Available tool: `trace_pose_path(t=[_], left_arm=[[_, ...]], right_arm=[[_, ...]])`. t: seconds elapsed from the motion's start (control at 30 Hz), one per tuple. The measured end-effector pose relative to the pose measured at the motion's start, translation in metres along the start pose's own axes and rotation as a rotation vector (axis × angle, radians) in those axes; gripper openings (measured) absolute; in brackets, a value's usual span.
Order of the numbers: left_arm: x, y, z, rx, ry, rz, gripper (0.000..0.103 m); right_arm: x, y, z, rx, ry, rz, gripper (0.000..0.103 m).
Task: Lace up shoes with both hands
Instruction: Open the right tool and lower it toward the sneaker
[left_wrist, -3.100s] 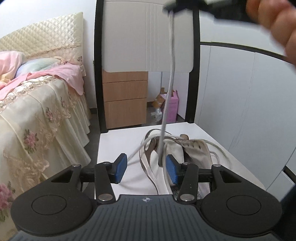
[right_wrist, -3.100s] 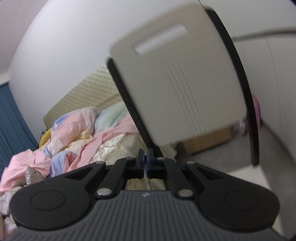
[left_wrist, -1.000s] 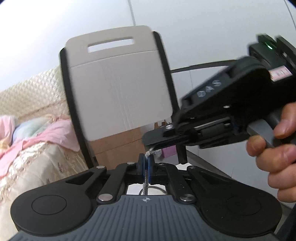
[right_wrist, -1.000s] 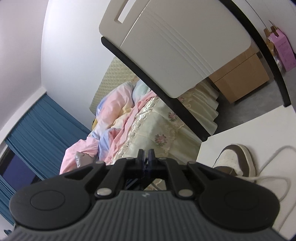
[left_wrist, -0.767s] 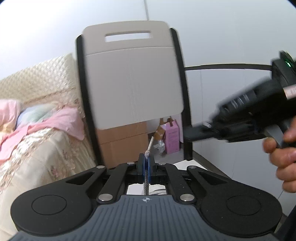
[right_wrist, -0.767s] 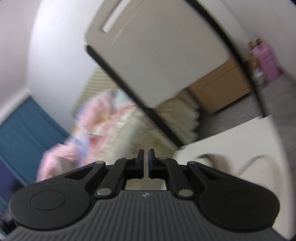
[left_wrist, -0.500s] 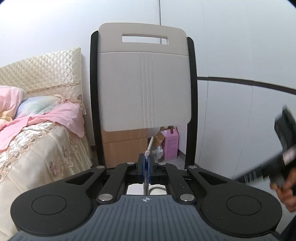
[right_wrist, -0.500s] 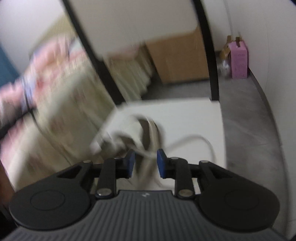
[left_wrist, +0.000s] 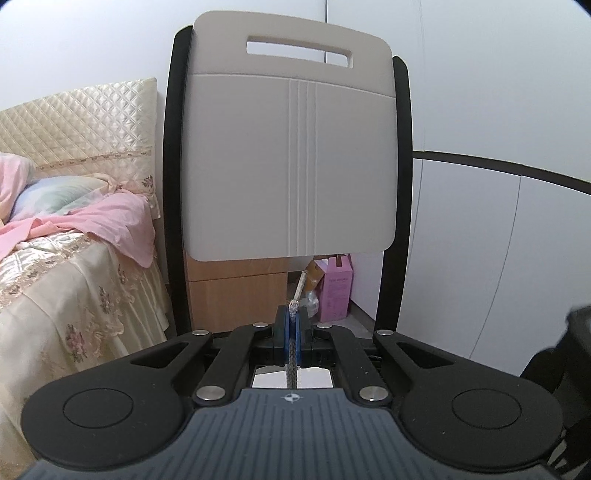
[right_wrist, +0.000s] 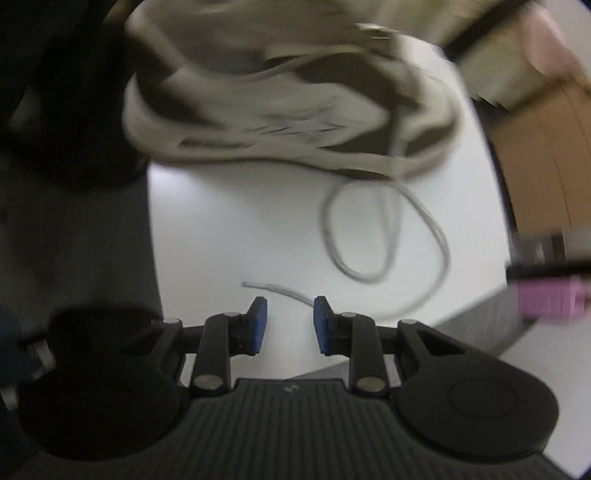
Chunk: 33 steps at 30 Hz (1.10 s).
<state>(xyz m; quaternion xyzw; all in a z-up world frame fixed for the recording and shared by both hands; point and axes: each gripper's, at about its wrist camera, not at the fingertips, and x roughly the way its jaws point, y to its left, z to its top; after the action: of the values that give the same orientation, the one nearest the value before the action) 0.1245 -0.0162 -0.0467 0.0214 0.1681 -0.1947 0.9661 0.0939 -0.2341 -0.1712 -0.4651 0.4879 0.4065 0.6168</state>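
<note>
My left gripper (left_wrist: 292, 320) is raised and shut on one end of the grey shoelace (left_wrist: 291, 360); the lace's tip (left_wrist: 298, 290) sticks up past the blue pads. The shoe is out of the left wrist view. In the blurred right wrist view a cream and brown shoe (right_wrist: 280, 107) lies on its side on the white seat (right_wrist: 236, 236). The other lace end (right_wrist: 388, 236) trails from it in a loop, its free tip (right_wrist: 273, 287) just ahead of my right gripper (right_wrist: 290, 317). That gripper is open, low over the seat, with nothing between its pads.
A chair backrest (left_wrist: 291, 155) with black posts rises straight ahead in the left wrist view. A bed (left_wrist: 66, 258) with pink bedding is on the left, a wooden cabinet (left_wrist: 236, 295) and a pink box (left_wrist: 338, 291) behind. The seat edge (right_wrist: 461, 314) runs close at the right.
My right gripper let go of the lace end, opened and swung down to the seat beside the shoe. My left gripper closed on that lace end and holds it up.
</note>
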Motion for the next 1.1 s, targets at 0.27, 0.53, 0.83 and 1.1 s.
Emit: trace_pose_path(t=[0.27, 0.53, 0.83, 1.1], left_arm=[[0.012, 0.014, -0.005, -0.01, 0.022, 0.009, 0.004], [0.016, 0.02, -0.008, 0.008, 0.036, 0.01, 0.004], [0.018, 0.027, -0.009, 0.002, 0.046, 0.021, 0.004], [0.011, 0.031, -0.011, -0.042, 0.043, 0.053, 0.004]], right_arm=[[0.014, -0.018, 0.008, -0.066, 0.018, 0.09, 0.029], [0.023, -0.023, 0.013, -0.097, 0.042, 0.171, 0.03], [0.024, -0.052, 0.009, 0.053, 0.054, 0.213, 0.022], [0.017, -0.057, 0.004, 0.233, 0.034, 0.133, 0.002]])
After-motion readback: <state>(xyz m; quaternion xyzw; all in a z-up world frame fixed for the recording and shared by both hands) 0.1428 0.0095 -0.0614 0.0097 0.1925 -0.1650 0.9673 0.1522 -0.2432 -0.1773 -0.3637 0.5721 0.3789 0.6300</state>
